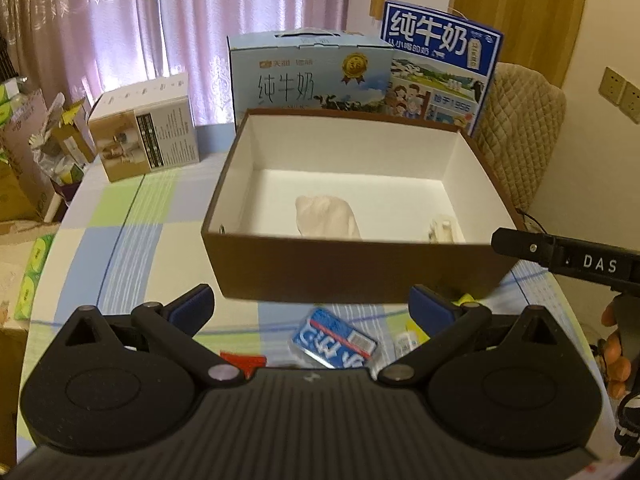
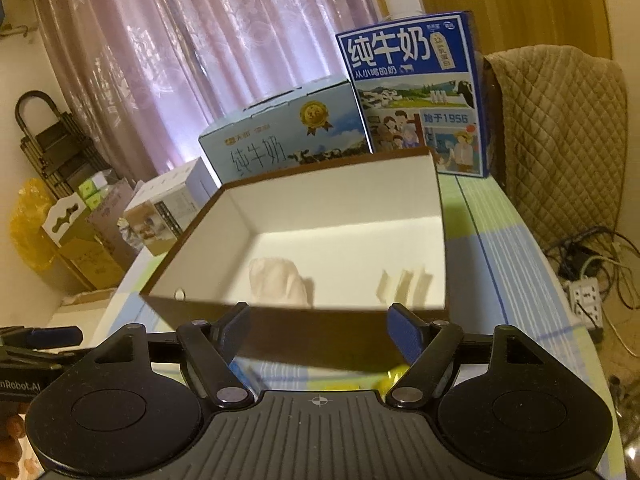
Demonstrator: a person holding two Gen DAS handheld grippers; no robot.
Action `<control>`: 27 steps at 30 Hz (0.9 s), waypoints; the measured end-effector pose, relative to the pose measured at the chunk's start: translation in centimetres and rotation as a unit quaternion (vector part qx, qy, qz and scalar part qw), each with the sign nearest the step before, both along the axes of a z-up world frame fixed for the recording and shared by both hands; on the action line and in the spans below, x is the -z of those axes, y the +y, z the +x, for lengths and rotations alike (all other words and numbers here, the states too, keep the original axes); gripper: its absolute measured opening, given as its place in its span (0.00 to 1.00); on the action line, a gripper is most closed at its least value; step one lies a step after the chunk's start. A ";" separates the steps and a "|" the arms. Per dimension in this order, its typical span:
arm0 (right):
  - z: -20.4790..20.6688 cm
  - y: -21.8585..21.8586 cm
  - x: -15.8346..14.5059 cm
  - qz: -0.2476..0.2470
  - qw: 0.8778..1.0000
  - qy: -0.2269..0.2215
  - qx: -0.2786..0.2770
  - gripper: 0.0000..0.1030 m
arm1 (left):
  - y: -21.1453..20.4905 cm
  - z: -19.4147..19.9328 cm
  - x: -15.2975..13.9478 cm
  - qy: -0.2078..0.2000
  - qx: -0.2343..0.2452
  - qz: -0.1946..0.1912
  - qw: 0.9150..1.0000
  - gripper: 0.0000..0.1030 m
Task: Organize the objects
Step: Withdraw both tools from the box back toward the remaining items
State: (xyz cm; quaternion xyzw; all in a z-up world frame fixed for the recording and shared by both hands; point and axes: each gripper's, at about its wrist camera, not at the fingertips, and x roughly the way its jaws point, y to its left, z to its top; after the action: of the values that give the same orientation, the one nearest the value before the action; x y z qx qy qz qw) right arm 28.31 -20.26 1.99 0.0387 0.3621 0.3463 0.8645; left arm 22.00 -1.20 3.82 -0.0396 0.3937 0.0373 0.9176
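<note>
brown box [image 1: 360, 268] holds a pale bundle [image 1: 326, 216]; both hand-held grippers empty.

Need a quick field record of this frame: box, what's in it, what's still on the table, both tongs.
box: brown box, white inside, open top, on the checked tablecloth
in box: cream bundle; small white item, blurred
outside, in front: blue packet, red item, yellow item
left tongs: open, empty
right tongs: open, empty
</note>
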 end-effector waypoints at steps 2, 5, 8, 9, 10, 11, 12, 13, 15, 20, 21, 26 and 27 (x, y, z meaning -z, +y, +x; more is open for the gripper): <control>-1.1 -0.4 -0.1 -0.009 1.000 0.001 0.006 0.70 | 0.2 -0.9 0.1 0.000 0.004 -0.003 1.000 0.99; -2.8 -1.2 -0.1 -0.017 1.000 0.007 0.023 0.70 | 0.6 -2.2 0.2 -0.001 0.015 -0.007 1.000 0.99; -4.3 -2.0 0.0 -0.020 0.999 0.018 0.041 0.70 | 1.1 -3.4 0.2 0.001 0.024 -0.007 1.000 0.99; -4.8 -2.2 0.1 -0.023 0.998 0.020 0.047 0.70 | 1.3 -3.8 0.3 0.000 0.027 -0.007 1.000 0.99; -5.3 -2.3 0.1 -0.027 0.998 0.023 0.052 0.70 | 1.5 -4.2 0.3 0.001 0.029 -0.007 1.000 0.99; -5.8 -2.5 0.2 -0.029 0.998 0.027 0.057 0.70 | 1.7 -4.6 0.4 0.002 0.031 -0.006 1.000 0.99; -6.4 -2.6 0.3 -0.031 0.997 0.031 0.061 0.70 | 1.9 -4.9 0.4 0.003 0.033 -0.005 0.999 0.99; -6.9 -2.7 0.5 -0.033 0.997 0.034 0.065 0.70 | 2.2 -5.3 0.5 0.004 0.035 -0.006 0.999 0.99; -8.0 -3.0 0.8 -0.038 0.996 0.042 0.073 0.70 | 2.7 -5.9 0.6 0.007 0.038 -0.006 0.999 0.98; -10.1 -3.2 1.8 -0.051 0.993 0.061 0.090 0.70 | 4.1 -7.5 1.1 0.010 0.039 -0.002 0.999 0.98; -10.5 -3.2 2.0 -0.054 0.992 0.063 0.093 0.70 | 4.5 -7.8 1.1 0.011 0.039 -0.002 0.999 0.98; -11.9 -2.9 2.9 -0.067 0.989 0.073 0.110 0.70 | 6.2 -9.2 1.6 0.013 0.038 -0.001 0.999 0.98; -12.2 -2.8 3.1 -0.069 0.988 0.074 0.113 0.70 | 6.6 -9.5 1.7 0.014 0.038 -0.002 0.999 0.98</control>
State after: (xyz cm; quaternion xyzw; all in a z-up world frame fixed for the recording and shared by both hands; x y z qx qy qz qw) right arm 16.13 -23.08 -1.07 0.0456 0.4410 0.2166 0.8698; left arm 12.54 5.43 2.13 -0.0257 0.4074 0.0023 0.9129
